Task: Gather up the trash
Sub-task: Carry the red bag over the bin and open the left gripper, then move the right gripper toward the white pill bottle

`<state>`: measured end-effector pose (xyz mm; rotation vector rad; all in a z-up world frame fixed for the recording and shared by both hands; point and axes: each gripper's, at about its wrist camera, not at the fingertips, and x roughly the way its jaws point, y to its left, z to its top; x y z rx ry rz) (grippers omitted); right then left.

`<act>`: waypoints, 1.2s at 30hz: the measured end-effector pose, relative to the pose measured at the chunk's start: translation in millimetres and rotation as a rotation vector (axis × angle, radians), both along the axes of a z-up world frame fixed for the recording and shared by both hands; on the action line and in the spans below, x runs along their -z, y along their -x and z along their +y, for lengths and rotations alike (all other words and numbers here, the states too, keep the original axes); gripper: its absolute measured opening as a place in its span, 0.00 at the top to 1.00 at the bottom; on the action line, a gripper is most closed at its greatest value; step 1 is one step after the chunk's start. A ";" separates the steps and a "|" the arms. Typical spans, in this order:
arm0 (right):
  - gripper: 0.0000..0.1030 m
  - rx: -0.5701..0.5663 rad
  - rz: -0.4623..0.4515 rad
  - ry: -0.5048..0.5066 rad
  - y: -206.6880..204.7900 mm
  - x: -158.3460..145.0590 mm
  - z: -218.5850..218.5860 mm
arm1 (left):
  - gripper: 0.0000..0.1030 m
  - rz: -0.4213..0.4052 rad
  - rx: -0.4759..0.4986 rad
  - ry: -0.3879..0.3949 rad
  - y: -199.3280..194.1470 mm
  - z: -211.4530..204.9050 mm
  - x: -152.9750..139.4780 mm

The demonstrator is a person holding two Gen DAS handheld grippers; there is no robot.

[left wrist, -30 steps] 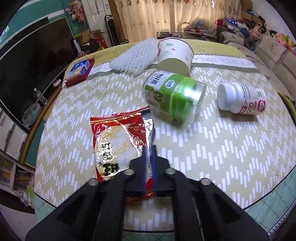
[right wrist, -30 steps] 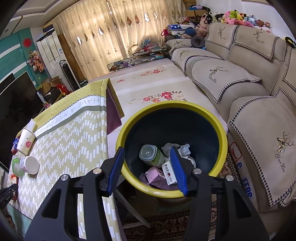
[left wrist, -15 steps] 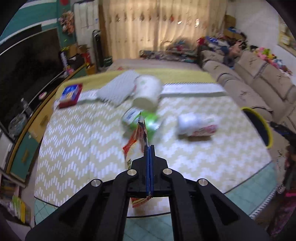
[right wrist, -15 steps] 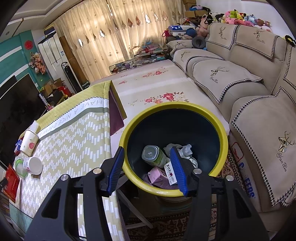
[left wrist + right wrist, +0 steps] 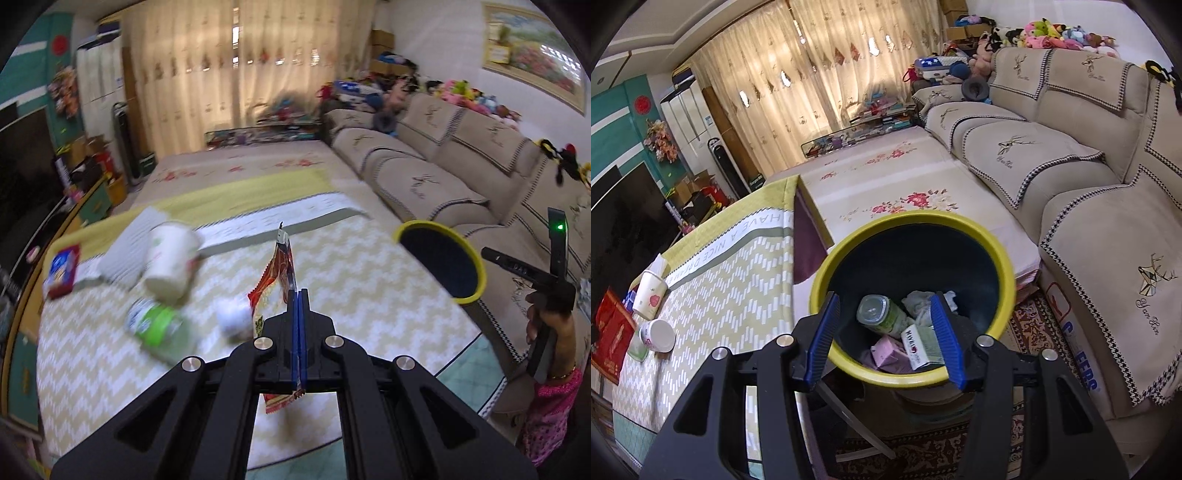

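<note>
My left gripper (image 5: pixel 298 292) is shut on a red snack wrapper (image 5: pixel 275 273), which hangs edge-on above the zigzag tablecloth (image 5: pixel 369 280). The yellow-rimmed dark bin (image 5: pixel 476 266) stands off the table's right end. Blurred on the table lie a paper cup (image 5: pixel 170 258), a green-lidded jar (image 5: pixel 159 325) and a white bottle (image 5: pixel 234 317). My right gripper (image 5: pixel 884 297) hovers open over the bin (image 5: pixel 912 218) with nothing between its fingers. Inside the bin are a green bottle (image 5: pixel 882 314), a pink carton (image 5: pixel 890 354), a small box (image 5: pixel 919 347) and tissue (image 5: pixel 919 299).
A beige sofa (image 5: pixel 1089 221) runs along the right, close behind the bin. A red-blue box (image 5: pixel 61 271) and a white knitted cloth (image 5: pixel 125 243) lie at the table's far left. A hand (image 5: pixel 554 325) holds the other tool beside the bin. A dark TV (image 5: pixel 22 162) stands left.
My left gripper has lifted the red wrapper off the table and swung up and to the right, bringing the bin into view. The right gripper stays open over the bin, shifted slightly.
</note>
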<state>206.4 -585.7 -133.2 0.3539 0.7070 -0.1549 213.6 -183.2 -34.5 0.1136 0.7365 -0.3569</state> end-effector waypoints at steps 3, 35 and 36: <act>0.52 0.023 -0.006 -0.004 6.3 -0.3 -12.2 | 0.99 0.002 0.064 0.011 -11.0 -27.3 -4.1; 0.49 0.161 0.049 -0.034 38.6 21.0 -74.6 | 0.42 0.116 0.441 -0.085 -112.4 -335.8 79.8; 0.49 0.156 0.046 -0.035 38.4 20.1 -72.1 | 0.39 0.104 0.432 -0.081 -108.8 -328.9 75.4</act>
